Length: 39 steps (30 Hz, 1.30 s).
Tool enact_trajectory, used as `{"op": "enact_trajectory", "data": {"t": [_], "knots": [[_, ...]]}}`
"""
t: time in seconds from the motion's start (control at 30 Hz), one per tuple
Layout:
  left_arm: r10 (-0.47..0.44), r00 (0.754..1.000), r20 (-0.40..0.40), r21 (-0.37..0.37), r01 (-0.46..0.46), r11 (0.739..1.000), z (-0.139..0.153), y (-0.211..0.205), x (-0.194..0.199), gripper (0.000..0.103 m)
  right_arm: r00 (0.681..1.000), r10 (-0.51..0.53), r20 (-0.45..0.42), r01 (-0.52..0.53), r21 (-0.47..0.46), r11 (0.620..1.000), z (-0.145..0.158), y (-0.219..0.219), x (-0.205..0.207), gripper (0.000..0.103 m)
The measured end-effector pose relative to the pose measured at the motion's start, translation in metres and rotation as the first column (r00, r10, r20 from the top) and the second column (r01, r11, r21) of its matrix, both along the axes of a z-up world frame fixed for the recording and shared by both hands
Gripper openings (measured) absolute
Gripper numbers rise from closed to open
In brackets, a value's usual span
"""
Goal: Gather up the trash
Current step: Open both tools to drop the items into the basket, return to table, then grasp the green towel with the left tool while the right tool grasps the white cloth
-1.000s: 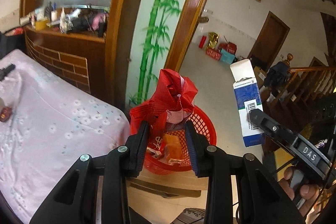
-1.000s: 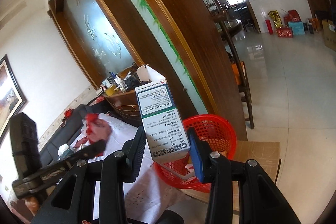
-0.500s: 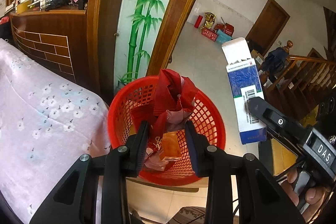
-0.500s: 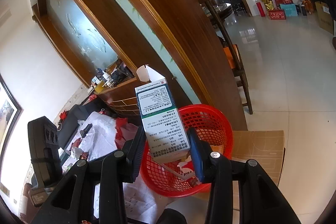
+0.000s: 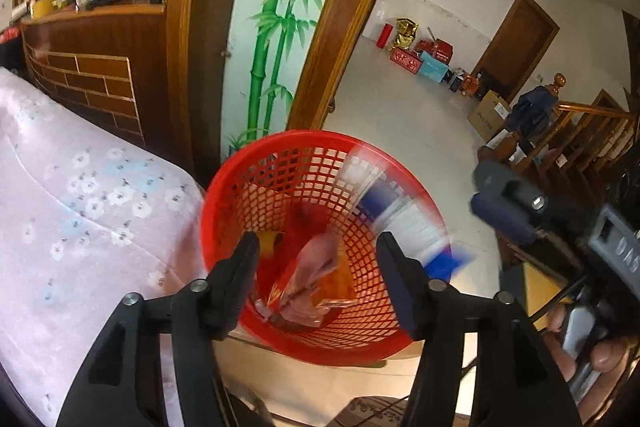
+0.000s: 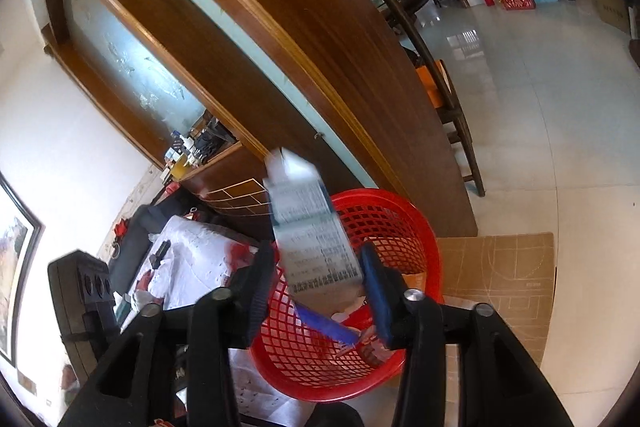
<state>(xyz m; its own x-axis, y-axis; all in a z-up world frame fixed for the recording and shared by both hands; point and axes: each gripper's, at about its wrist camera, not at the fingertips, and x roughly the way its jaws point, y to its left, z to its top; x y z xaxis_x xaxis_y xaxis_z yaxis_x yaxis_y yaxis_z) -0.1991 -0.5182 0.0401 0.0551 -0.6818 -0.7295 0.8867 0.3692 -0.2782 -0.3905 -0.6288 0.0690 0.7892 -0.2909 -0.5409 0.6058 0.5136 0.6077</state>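
Observation:
A red mesh basket (image 5: 248, 187) stands beside the table; it also shows in the right wrist view (image 6: 400, 219). My left gripper (image 5: 318, 259) is open and empty above the basket. The red bag with wrappers (image 5: 312, 271) lies inside it. My right gripper (image 6: 318, 271) is open. The blue and white carton (image 6: 316, 239) is blurred between its fingers, tilting and falling toward the basket. It shows as a blurred streak in the left wrist view (image 5: 400, 219) over the basket's right rim.
A table with a pink flowered cloth (image 5: 72, 211) lies left of the basket. A flat cardboard sheet (image 6: 500, 275) lies under the basket. A wooden partition with a bamboo panel (image 5: 280, 19) stands behind. A wooden chair (image 6: 448, 99) is beyond.
My left gripper opened and the red bag dropped into the basket. My right gripper opened and the carton is falling. Both grippers moved closer over the basket.

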Motion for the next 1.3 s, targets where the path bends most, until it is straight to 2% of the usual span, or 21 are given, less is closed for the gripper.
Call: {"op": "enact_trajectory", "data": {"t": [0.07, 0.23, 0.33, 0.43, 0.67, 0.9, 1.07, 1.3], "knots": [[0.017, 0.999, 0.043, -0.007, -0.016, 1.0, 0.008, 0.01, -0.001, 0.07, 1.0, -0.006, 0.016, 0.006, -0.004, 1.0, 0.004, 0.002, -0.003, 0.061], [0.135, 0.977, 0.166, -0.023, -0.133, 0.991, 0.038, 0.058, 0.001, 0.078, 0.998, 0.015, 0.055, -0.012, -0.05, 0.999, 0.026, 0.018, -0.005, 0.068], [0.207, 0.953, 0.223, -0.05, -0.201, 0.978, 0.058, 0.095, 0.007, 0.081, 0.995, 0.068, 0.074, -0.059, -0.11, 0.992, 0.043, 0.041, 0.004, 0.075], [0.296, 0.918, 0.264, -0.079, -0.286, 0.955, 0.081, 0.139, 0.016, 0.083, 0.984, 0.147, 0.098, -0.13, -0.164, 0.978, 0.06, 0.067, 0.018, 0.079], [0.478, 0.826, 0.3, -0.128, -0.462, 0.878, 0.109, 0.239, 0.04, 0.085, 0.949, 0.297, 0.11, -0.261, -0.259, 0.93, 0.09, 0.133, 0.061, 0.082], [0.603, 0.751, 0.267, -0.152, -0.585, 0.796, 0.115, 0.314, 0.059, 0.085, 0.914, 0.401, 0.055, -0.36, -0.342, 0.868, 0.102, 0.196, 0.1, 0.084], [0.651, 0.708, 0.275, -0.162, -0.633, 0.757, 0.117, 0.35, 0.064, 0.085, 0.898, 0.44, 0.018, -0.405, -0.363, 0.839, 0.102, 0.229, 0.122, 0.087], [0.707, 0.664, 0.243, -0.169, -0.689, 0.705, 0.112, 0.396, 0.077, 0.085, 0.864, 0.503, -0.019, -0.472, -0.377, 0.797, 0.104, 0.269, 0.152, 0.093]]}}
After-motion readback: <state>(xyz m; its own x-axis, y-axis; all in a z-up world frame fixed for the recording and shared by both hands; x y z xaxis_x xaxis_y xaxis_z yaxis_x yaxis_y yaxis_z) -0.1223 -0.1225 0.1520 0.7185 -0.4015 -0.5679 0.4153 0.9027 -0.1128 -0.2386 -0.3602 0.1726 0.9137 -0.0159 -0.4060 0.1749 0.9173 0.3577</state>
